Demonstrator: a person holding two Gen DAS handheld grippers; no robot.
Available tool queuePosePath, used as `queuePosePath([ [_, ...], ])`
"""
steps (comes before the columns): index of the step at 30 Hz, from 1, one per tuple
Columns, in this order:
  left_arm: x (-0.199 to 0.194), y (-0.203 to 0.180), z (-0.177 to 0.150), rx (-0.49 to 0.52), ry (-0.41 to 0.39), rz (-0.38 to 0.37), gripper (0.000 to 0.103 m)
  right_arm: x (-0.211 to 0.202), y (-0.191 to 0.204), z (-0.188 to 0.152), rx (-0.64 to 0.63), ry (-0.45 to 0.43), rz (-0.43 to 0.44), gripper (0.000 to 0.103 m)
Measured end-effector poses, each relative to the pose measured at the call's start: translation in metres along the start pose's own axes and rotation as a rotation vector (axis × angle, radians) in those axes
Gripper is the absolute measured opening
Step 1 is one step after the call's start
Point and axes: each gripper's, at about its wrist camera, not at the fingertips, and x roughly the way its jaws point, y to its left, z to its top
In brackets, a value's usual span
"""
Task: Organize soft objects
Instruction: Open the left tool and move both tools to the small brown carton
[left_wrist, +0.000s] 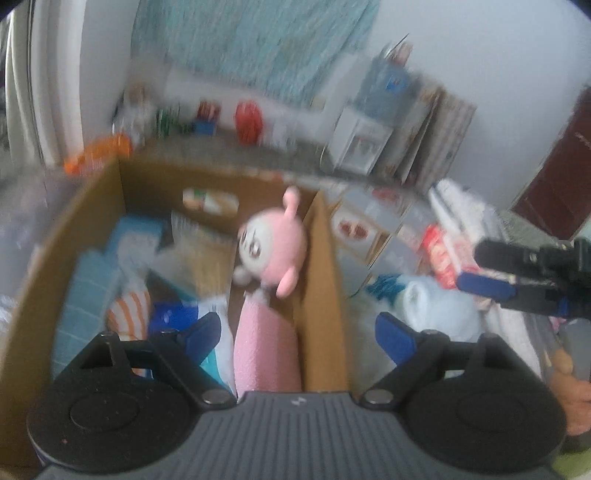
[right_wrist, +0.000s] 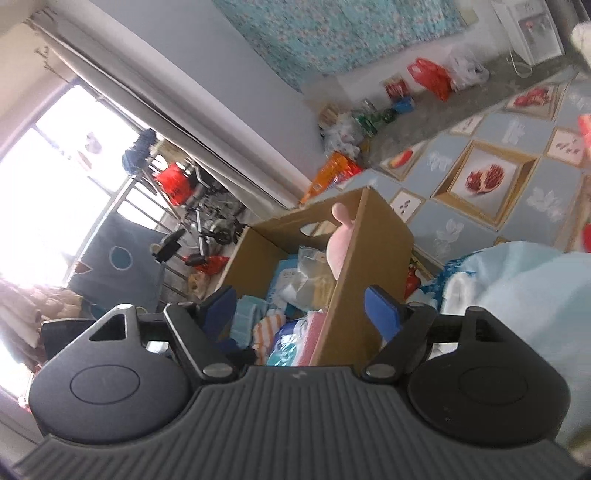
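A brown cardboard box (left_wrist: 321, 280) stands on the table, filled with soft things. A pink and white plush toy (left_wrist: 273, 243) leans in its right corner above a pink rolled towel (left_wrist: 264, 350). An orange-striped cloth (left_wrist: 127, 314) and light blue cloths (left_wrist: 88, 288) lie at the left of the box. My left gripper (left_wrist: 299, 328) is open and empty above the box's right wall. My right gripper (right_wrist: 301, 306) is open and empty over the same box (right_wrist: 369, 266); it also shows at the right of the left wrist view (left_wrist: 491, 280). A light blue towel (right_wrist: 517, 295) lies beside the box.
A white rolled towel (left_wrist: 432, 310) and red packets (left_wrist: 439, 254) lie right of the box on the fruit-patterned tablecloth (right_wrist: 484, 177). An orange packet (right_wrist: 332, 170) sits behind the box. Bags and bottles crowd the far ledge (right_wrist: 391, 107). A window with railing is at left (right_wrist: 74, 177).
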Motion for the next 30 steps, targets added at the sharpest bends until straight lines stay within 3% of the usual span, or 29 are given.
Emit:
queuePosePath([
  [3, -0.041, -0.023, -0.011, 0.070, -0.090, -0.012, 0.093, -0.052, -0.001, -0.011, -0.022, -0.053, 0.004, 0.083],
  [7, -0.082, -0.061, -0.037, 0.172, -0.176, -0.100, 0.097, -0.122, -0.016, -0.031, -0.014, -0.133, -0.036, 0.086],
  [12, -0.096, -0.110, -0.080, 0.254, -0.204, -0.230, 0.097, -0.180, -0.049, -0.066, 0.061, -0.176, -0.075, 0.087],
  [17, -0.074, -0.153, -0.113, 0.305, -0.155, -0.323, 0.097, -0.213, -0.079, -0.100, 0.124, -0.212, -0.104, 0.087],
  [22, -0.034, -0.199, -0.138, 0.400, -0.148, -0.311, 0.096, -0.221, -0.107, -0.122, 0.169, -0.208, -0.123, 0.087],
  [24, -0.015, -0.215, -0.145, 0.446, -0.149, -0.296, 0.092, -0.217, -0.120, -0.127, 0.202, -0.190, -0.121, 0.087],
  [28, 0.022, -0.238, -0.155, 0.530, -0.143, -0.248, 0.068, -0.200, -0.141, -0.130, 0.256, -0.150, -0.121, 0.087],
  [30, 0.037, -0.247, -0.159, 0.560, -0.134, -0.236, 0.062, -0.190, -0.153, -0.128, 0.285, -0.133, -0.124, 0.086],
])
